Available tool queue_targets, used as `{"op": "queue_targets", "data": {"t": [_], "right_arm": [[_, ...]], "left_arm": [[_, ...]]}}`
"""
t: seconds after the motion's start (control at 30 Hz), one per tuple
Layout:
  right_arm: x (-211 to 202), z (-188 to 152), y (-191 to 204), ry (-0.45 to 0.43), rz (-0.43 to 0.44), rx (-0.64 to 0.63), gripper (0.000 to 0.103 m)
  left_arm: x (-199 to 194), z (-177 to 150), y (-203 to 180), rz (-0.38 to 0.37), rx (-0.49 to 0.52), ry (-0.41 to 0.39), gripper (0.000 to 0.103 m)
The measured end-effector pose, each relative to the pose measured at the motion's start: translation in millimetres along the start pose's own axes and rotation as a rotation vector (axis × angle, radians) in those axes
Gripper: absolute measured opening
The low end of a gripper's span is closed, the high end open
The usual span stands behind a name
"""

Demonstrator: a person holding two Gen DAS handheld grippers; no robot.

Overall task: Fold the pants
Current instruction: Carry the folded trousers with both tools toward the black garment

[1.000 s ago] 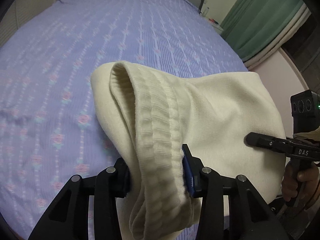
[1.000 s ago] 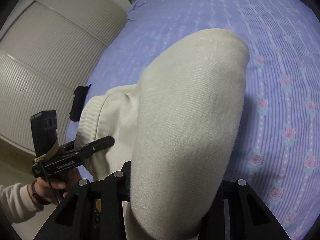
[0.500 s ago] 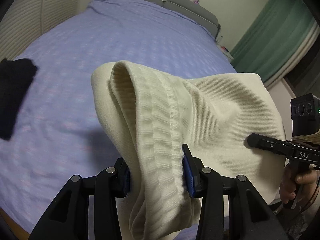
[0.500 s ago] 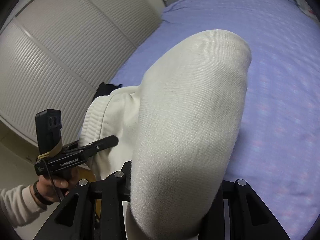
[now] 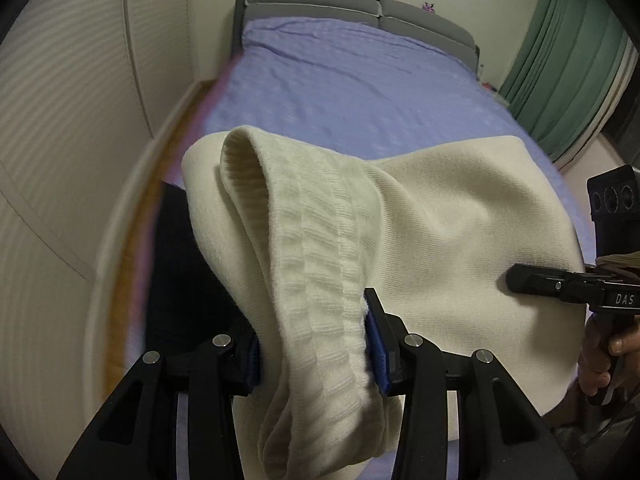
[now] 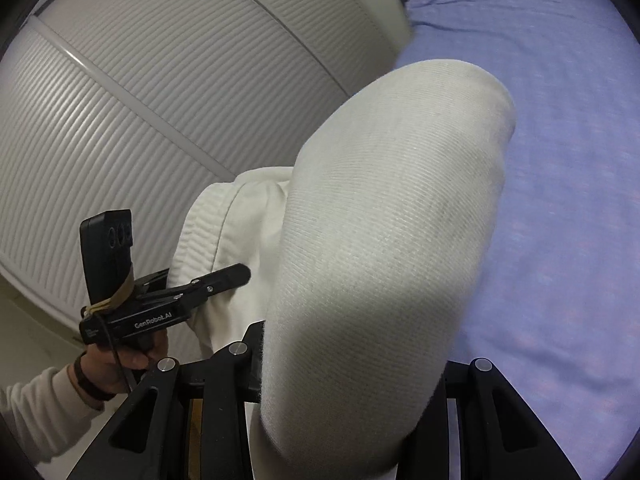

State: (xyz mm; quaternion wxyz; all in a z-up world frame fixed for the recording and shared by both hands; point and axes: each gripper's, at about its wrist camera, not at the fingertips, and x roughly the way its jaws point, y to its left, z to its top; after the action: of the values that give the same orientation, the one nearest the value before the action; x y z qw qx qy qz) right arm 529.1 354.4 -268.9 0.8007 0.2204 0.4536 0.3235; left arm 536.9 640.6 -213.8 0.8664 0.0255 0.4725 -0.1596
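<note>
Left wrist view: we see our left gripper (image 5: 316,344), its jaws closed on the ribbed waistband (image 5: 316,280) of cream pants (image 5: 460,248), which bunches up between the blue finger pads (image 5: 378,354) and drapes forward over them. To the right of this gripper, our right gripper (image 5: 520,278) pinches the far side of the same garment, a hand (image 5: 600,356) visible on its handle. A second ago the purple bedspread (image 5: 340,80) filled everything ahead of the fingers, close beneath the cloth; now the whole bed lies well ahead and below, with its grey headboard (image 5: 360,4), a ribbed wardrobe door (image 5: 60,120) to the left and a green curtain (image 5: 576,60) to the right. The grip itself has not shifted. We judge that both grippers have raised the pants clear of the bed, letting them hang so they can be laid out flat before any fold. In the right wrist view, our right gripper (image 6: 352,360) is closed on a thick fold of the cream cloth, which covers its fingertips and rises straight ahead of them; our left gripper (image 6: 236,272) shows to its left, biting the waistband. A dark item (image 5: 180,272) sits below left of the left gripper, too blurred to identify.
</note>
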Motion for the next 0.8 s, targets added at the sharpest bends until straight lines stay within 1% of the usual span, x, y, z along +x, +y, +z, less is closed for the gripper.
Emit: {"op": "queue_targets", "data": {"t": [0.03,0.1,0.2,0.27,0.37,0.4,0.43,0.57,0.67,0.7,0.73,0.8], "right_arm": [[25,8,11,-0.009,0.010,0.008,0.038],[53,14,26,-0.020,0.021,0.018,0.037],[104,25,42,-0.037,0.016,0.045,0.038],[130,29,38,-0.038,0.006,0.066,0.038],[166,27,23,-0.035,0.006,0.114,0.038],[180,23,15,-0.022,-0.002,0.124,0.038],[190,19,9,-0.012,-0.015,0.132,0.038],[207,10,-7,0.023,-0.068,0.123,0.040],[207,7,-10,0.036,-0.107,0.100,0.046],[204,6,-9,0.036,-0.128,0.096,0.053],[199,3,-11,0.030,-0.154,0.093,0.061],[186,-2,-15,0.014,-0.178,0.089,0.067]], "left_arm": [[2,4,16,0.006,0.011,-0.001,0.042],[11,12,47,0.009,0.028,-0.002,0.042],[38,13,83,-0.006,0.028,0.011,0.042],[56,13,103,-0.021,0.029,0.018,0.042],[91,-2,129,-0.035,0.011,0.014,0.043],[103,1,132,-0.037,0.001,0.020,0.043],[112,-4,134,-0.033,-0.004,0.024,0.044],[127,-20,140,-0.042,-0.013,0.002,0.051],[132,-26,141,-0.032,0.004,-0.011,0.061],[133,-28,143,-0.024,0.002,-0.018,0.064],[132,-31,143,-0.022,-0.006,-0.027,0.065],[125,-32,142,-0.011,-0.017,-0.042,0.065]]}}
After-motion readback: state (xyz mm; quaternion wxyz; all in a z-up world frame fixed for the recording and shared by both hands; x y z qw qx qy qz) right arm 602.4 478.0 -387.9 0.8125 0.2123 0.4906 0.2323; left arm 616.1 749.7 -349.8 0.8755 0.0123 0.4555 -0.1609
